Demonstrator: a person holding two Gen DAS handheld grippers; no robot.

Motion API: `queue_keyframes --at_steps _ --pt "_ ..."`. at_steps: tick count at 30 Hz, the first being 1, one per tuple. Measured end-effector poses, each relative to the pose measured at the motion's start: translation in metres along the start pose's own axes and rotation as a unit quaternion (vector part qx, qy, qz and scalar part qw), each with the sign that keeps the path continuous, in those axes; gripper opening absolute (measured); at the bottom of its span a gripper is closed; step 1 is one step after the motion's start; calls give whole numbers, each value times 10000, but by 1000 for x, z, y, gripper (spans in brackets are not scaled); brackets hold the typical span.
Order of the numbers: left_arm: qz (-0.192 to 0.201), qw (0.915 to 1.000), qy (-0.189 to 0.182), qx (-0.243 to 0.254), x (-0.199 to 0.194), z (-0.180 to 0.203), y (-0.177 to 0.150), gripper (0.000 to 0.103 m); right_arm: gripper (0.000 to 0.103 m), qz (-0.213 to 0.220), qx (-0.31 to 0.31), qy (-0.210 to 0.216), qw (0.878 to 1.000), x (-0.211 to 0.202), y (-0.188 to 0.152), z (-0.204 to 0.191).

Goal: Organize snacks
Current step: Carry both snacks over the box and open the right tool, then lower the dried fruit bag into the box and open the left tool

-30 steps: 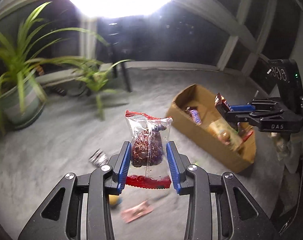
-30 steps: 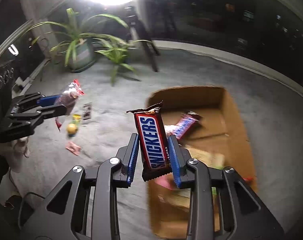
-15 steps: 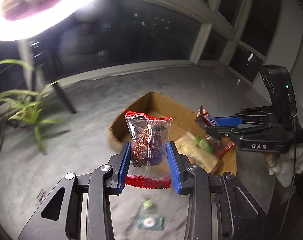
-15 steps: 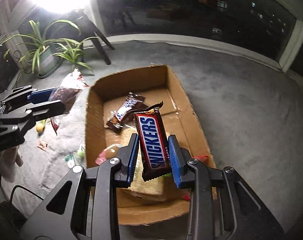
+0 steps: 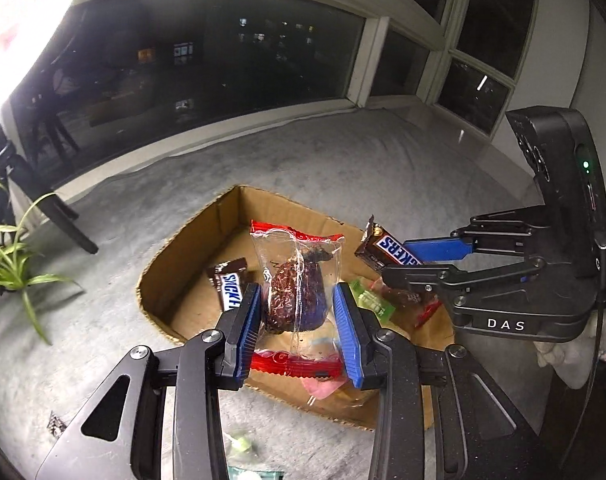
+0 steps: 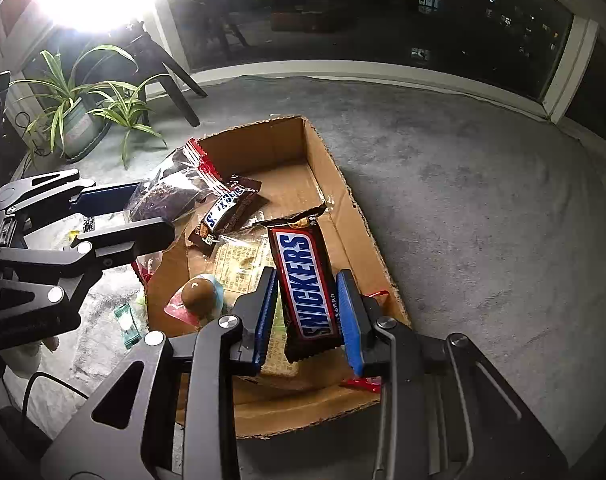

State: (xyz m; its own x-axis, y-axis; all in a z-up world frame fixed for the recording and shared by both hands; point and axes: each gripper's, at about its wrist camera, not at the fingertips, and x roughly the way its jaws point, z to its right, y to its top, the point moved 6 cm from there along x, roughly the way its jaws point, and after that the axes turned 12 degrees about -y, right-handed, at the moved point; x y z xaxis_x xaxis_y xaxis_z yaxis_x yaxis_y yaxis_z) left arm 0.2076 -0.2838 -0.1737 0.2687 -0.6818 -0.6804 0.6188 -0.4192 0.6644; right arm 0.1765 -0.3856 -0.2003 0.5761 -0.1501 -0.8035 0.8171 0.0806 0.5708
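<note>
Grey carpet (image 6: pixel 483 208) carries the cardboard box (image 6: pixel 343 184), above which the left gripper (image 5: pixel 297 312) pinches a clear snack bag (image 5: pixel 297 280) and the right gripper (image 6: pixel 307 312) a Snickers bar (image 6: pixel 305 280); crowded together, either release could land beyond the near rim.

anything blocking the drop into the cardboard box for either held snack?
Nothing visible. The box is open-topped. The right gripper holds the Snickers bar above it; the left gripper holds the clear snack bag above its near side. Snacks inside lie flat.

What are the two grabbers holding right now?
Left gripper: closed on the clear snack bag.
Right gripper: closed on the Snickers bar.
</note>
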Motion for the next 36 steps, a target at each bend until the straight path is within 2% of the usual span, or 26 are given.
queue_keyframes --at_steps 5,7,8,9,17,26,36 --pt "-15 10000 54 46 1 3 1 36 32 78 -17 -14 10000 -5 1 -2" --pt "-24 10000 70 37 0 3 0 36 40 96 -21 -27 9999 -6 2 -2" --pt "-17 10000 79 27 0 2 0 36 50 125 -26 -56 9999 -7 2 -2" --pt "-11 10000 83 17 -1 2 0 36 55 171 -30 -83 9998 -9 3 -3" --pt "147 9997 156 -112 -19 -5 0 37 55 307 -61 3 9995 -19 6 -13" --pt "427 9972 479 -373 -74 -37 -16 37 57 535 -146 297 9980 -36 10 -39" --pt "592 9864 1117 -1051 -146 -94 -80 37 57 664 -621 915 9916 -57 3 -105"
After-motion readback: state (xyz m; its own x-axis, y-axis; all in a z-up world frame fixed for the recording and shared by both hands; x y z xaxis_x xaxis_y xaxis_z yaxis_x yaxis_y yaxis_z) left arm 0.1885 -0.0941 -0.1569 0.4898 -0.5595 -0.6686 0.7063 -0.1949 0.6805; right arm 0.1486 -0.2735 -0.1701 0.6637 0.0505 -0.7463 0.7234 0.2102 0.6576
